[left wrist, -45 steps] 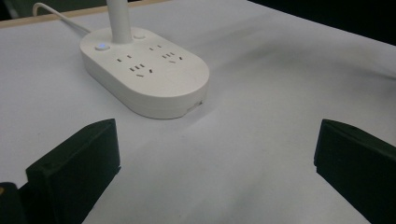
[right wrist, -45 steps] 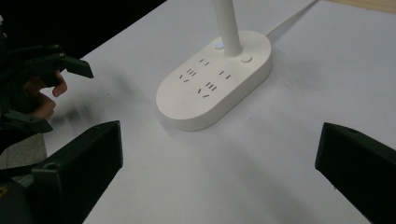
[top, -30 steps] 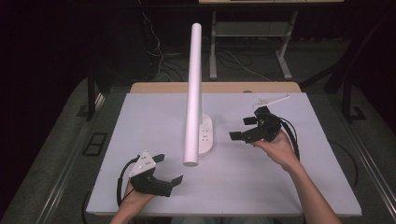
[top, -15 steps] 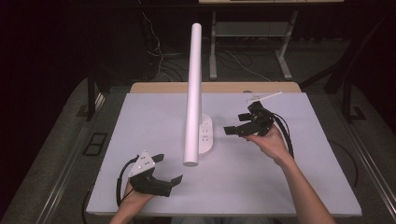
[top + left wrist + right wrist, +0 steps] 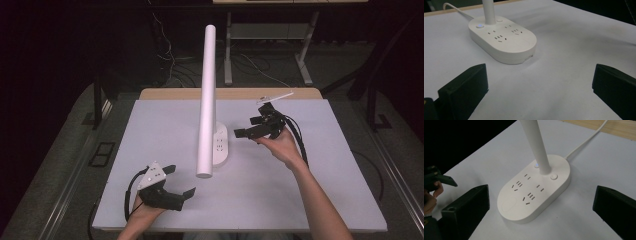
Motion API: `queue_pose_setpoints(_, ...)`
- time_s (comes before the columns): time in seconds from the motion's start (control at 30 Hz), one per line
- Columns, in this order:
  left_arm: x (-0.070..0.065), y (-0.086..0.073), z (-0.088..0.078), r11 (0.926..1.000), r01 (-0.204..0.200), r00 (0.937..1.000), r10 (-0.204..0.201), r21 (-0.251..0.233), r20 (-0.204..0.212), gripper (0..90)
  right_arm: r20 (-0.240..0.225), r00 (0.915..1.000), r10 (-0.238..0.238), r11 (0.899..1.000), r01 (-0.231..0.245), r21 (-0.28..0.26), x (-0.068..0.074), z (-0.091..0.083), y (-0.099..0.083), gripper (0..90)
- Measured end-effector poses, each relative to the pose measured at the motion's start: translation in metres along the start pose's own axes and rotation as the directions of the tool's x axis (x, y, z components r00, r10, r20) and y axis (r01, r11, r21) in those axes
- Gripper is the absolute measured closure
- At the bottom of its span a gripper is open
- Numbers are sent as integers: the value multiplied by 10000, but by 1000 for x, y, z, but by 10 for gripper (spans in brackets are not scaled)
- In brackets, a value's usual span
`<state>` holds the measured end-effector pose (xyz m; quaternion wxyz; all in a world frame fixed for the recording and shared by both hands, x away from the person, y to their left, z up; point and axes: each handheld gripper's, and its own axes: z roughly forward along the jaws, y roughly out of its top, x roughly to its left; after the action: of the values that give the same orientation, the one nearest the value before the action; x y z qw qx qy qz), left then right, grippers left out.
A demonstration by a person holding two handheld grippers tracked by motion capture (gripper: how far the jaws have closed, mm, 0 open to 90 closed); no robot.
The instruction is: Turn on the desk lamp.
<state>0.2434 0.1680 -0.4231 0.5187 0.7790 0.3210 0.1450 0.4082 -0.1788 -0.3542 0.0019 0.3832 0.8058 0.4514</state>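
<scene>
Lamp base (image 5: pixel 220 145) long axis runs front-to-back, pole upright; both grippers spread, empty

Right gripper (image 5: pixel 541 212) fingers wide apart, white socket base (image 5: pixel 534 192) between them on surface (image 5: pixel 604 162); white post (image 5: pixel 536 145) rises from base, 2 buttons beside it.

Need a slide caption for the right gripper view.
Open right gripper facing a white lamp base with built-in sockets, on a white table.

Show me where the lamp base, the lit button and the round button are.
lamp base (image 5: pixel 519 207): right gripper view, bare top near its front end.
lit button (image 5: pixel 479 25): left gripper view, glowing centre.
round button (image 5: pixel 553 176): right gripper view, its face.
</scene>
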Motion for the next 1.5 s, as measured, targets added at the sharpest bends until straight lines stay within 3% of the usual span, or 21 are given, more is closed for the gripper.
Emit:
queue_pose_setpoints(0.5, 0, 0, -1, 10000, 12, 10000, -12, -57, 26, 0, 255, 9989, 405, 9992, -406, 13, -10, 21, 13, 3)
queue_pose_setpoints(0.6, 0, 0, -1, 10000, -17, 10000, 17, -62, 25, 0, 169, 9990, 412, 9990, -409, -161, -12, 23, 14, 135)
queue_pose_setpoints(0.7, 0, 0, -1, 10000, -6, 10000, 6, -63, 36, 0, 262, 9988, 424, 9990, -420, -180, -13, 25, 15, 160)
queue_pose_setpoints(0.87, 0, 1, -1, 10000, -25, 10000, 25, -68, 39, 0, 417, 9980, 480, 9988, -477, -83, -17, 30, 18, 347)
queue_pose_setpoints(0.93, 0, 1, -1, 10000, -7, 10000, 8, -66, 44, 0, 453, 9980, 432, 9990, -428, -116, -17, 31, 18, 367)
queue_pose_setpoints(1.17, 1, 1, -2, 9999, 1, 10000, -1, -136, -3, 0, 545, 9980, 307, 9993, -293, -247, -20, 41, 23, 602)
queue_pose_setpoints(1.33, 1, 1, -3, 9999, -4, 10000, 4, -151, -41, 0, 382, 9986, 352, 9991, -342, -253, -21, 49, 24, 765)
queue_pose_setpoints(1.5, 1, 1, -3, 9999, -7, 10000, 7, -137, -19, 0, 259, 9990, 378, 9993, -377, -35, -22, 61, 21, 868)
